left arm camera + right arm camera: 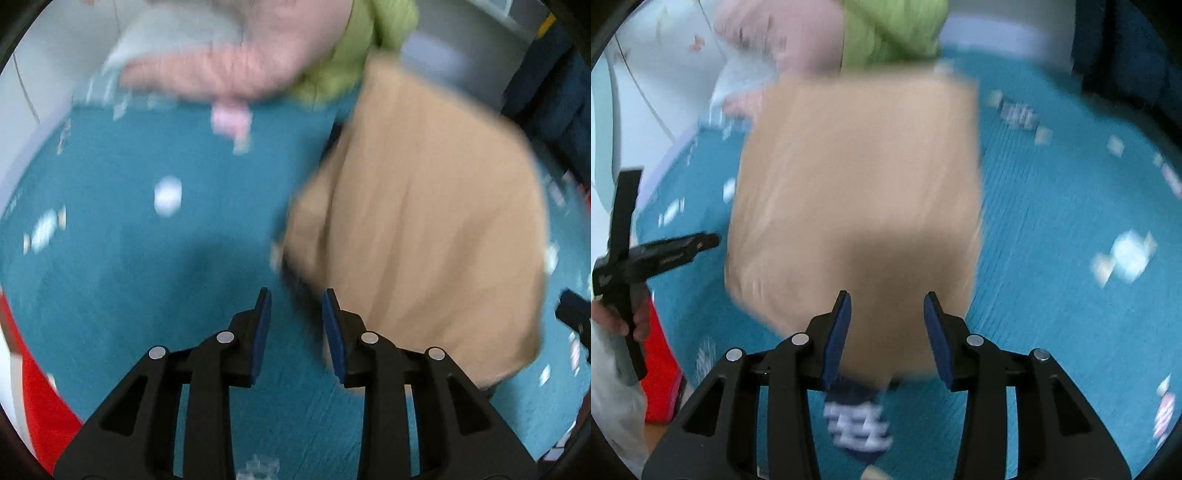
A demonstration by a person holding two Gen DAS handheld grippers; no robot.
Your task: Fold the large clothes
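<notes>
One teal patterned bedspread. One tan garment, folded into a rectangle, lying mid-surface. One pink garment and one green garment, heaped at the far edge. Left gripper and right gripper: two, both spread apart, grasping nothing.

Both my wrist views were bright and evenly lit, with no glare, but badly smeared by motion. The tan garment had streaked edges, and the pink and green clothes behind it were soft blobs. Only each gripper's black frame stayed sharp. A soft shadow darkened the tan cloth's near end in the right view. Fisheye bending curved everything toward black corners.
</notes>
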